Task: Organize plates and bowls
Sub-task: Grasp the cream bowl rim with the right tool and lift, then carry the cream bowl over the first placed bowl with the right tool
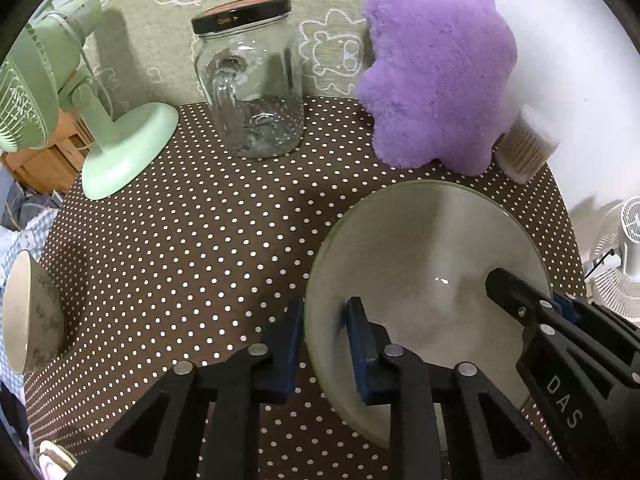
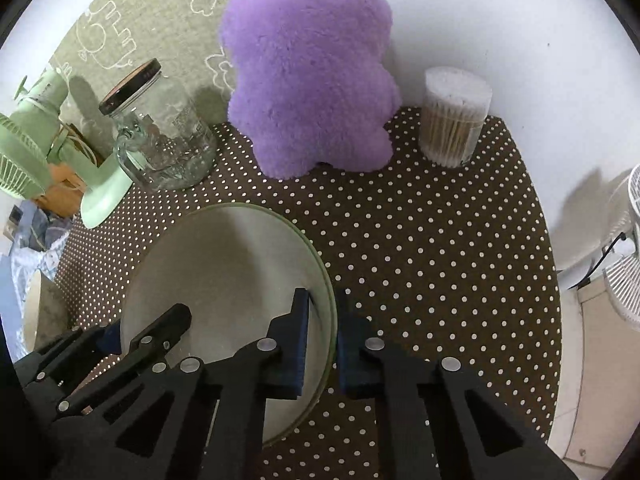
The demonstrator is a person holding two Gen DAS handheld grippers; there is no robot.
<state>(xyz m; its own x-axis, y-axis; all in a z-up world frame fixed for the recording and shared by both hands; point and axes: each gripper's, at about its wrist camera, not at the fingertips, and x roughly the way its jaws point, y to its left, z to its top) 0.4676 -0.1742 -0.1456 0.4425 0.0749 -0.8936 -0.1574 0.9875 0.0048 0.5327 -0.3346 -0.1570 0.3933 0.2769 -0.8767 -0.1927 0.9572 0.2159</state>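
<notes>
A large pale bowl (image 1: pixel 432 248) sits on the brown polka-dot tablecloth (image 1: pixel 192 232). My left gripper (image 1: pixel 325 316) is shut on its left rim, one blue pad inside and one outside. My right gripper (image 2: pixel 325 312) is shut on the opposite rim of the same bowl (image 2: pixel 224 264) in the same way. Each gripper also shows in the other's view: the right gripper (image 1: pixel 520 300) at the bowl's right side, the left gripper (image 2: pixel 160 328) at its left. A smaller patterned bowl (image 1: pixel 28 312) lies tipped on its side at the table's left edge.
At the back stand a glass jar with a black lid (image 1: pixel 248 80), a green desk fan (image 1: pixel 96 128), a purple plush cushion (image 1: pixel 436 64) and a tub of cotton swabs (image 2: pixel 454 120). A white fan (image 2: pixel 628 248) stands off the table to the right.
</notes>
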